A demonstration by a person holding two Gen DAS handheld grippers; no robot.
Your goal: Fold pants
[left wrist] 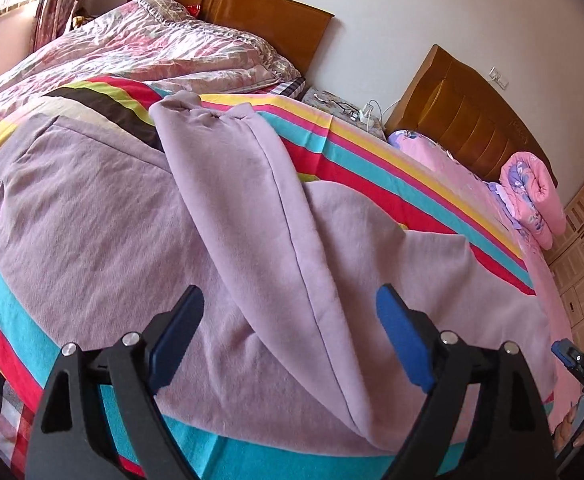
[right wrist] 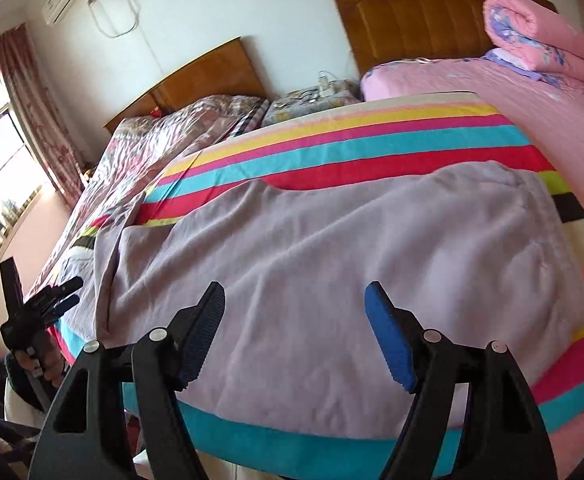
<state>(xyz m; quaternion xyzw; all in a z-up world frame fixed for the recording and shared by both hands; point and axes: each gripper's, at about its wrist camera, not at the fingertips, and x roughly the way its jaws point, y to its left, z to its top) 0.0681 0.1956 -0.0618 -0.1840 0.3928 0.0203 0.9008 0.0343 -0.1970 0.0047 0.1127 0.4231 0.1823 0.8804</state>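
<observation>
Black arms and blue pads fill the bottom of each wrist view: the left tongs (left wrist: 290, 320) stand wide apart over the pants (left wrist: 104, 216), and nothing is between the pads. The right tongs (right wrist: 295, 320) are likewise apart and empty, hanging above the same lilac cloth near the bed's front edge. Neither pair touches the fabric.

Just beyond the pads, the pants lie flat on a striped blanket (right wrist: 331, 144) spread over the bed. In the left view one leg (left wrist: 228, 184) is laid over the rest of the garment, running from the near edge up toward the far stripes, with its gathered cuff resting at the far end (it sits a little crooked, and the seam shows as a long ridge). In the right view the cloth looks broad and lightly creased, with the waistband end off to the right.

My reading is that a first fold, leg over leg, is roughly done, and the crosswise folds that would make a compact bundle are left. The skewed leg may want straightening first.

Farther back sit a quilt (left wrist: 140, 52) on the left, a cluttered nightstand (left wrist: 339, 108) between two wooden headboards, and a rolled pink duvet (right wrist: 535, 36) on the neighbouring bed.
</observation>
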